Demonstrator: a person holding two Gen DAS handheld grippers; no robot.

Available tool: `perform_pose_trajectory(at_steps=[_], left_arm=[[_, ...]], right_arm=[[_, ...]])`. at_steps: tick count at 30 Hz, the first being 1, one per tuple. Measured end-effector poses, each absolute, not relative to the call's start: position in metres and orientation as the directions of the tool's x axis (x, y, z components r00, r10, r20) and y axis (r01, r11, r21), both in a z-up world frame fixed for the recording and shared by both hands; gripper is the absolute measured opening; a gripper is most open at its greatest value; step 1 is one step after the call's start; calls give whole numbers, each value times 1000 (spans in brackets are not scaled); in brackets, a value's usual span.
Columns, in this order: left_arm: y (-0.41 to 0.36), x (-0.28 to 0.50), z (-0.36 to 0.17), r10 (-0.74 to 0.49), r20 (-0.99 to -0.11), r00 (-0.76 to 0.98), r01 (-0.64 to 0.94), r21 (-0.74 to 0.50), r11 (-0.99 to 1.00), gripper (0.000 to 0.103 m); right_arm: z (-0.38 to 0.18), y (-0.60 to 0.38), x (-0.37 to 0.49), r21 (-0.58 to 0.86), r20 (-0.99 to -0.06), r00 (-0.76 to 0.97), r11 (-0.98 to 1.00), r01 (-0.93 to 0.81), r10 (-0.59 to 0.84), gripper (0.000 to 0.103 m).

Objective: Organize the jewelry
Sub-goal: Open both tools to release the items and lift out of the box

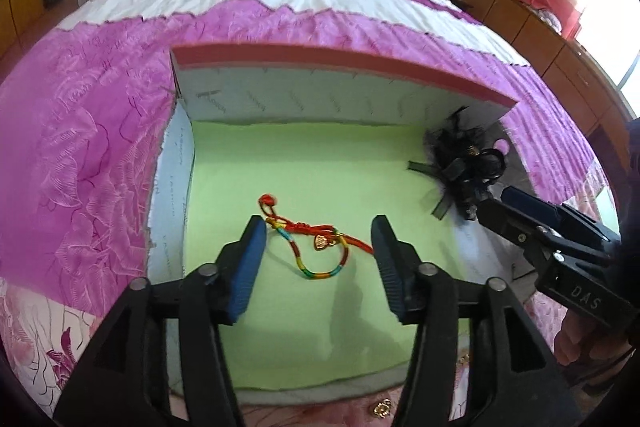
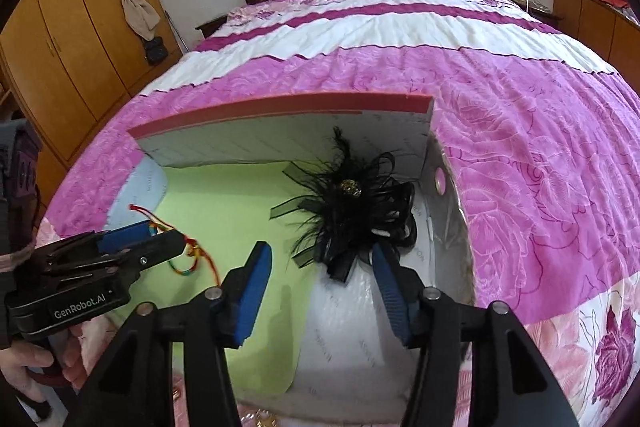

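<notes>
Multicoloured cord bracelet (image 1: 316,247) with a small gold heart charm lies on the green liner (image 1: 280,163) of a shallow open box (image 1: 340,67) set on the pink-and-white bed (image 1: 100,115). Left gripper (image 1: 318,263) wide open, fingers straddling the bracelet, nothing held. Black feather hair ornament (image 2: 352,211) sits in the box's far right corner; right gripper (image 2: 322,291) open, empty, just short of it.

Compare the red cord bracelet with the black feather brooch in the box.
The cord bracelet is thin, red with rainbow bands and a gold charm; the feather brooch is bushy, all black around a gold bead centre. The bracelet lies between the left gripper fingers; the brooch sits in the box's right corner. Both rest inside the box.
</notes>
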State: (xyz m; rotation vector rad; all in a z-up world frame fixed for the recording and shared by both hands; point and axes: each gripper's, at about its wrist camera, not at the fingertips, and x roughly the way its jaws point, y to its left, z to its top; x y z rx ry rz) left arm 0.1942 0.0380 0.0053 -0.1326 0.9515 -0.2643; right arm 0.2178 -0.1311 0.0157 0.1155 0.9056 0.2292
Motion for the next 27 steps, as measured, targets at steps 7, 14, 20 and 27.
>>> perform_pose_trajectory(at_steps=[7,14,20,27], left_arm=[[39,170,24,-268,-709,652,177,-201,963,52],[36,146,42,-233,-637,734,171,-159,972,52],[36,122,50,-219,-596,772,166,-145,976,54],[36,96,54,-202,-560,803,157,-128,979,54]], right_arm=[[34,-138,192,227,-707,651,961,-161,276,59],[52,-142,163,230,-637,713,955,-187,293,68],[60,-141,137,221,-583,752,951,-218,308,73],[65,-142,102,211,-510,804,950,-230,308,79]])
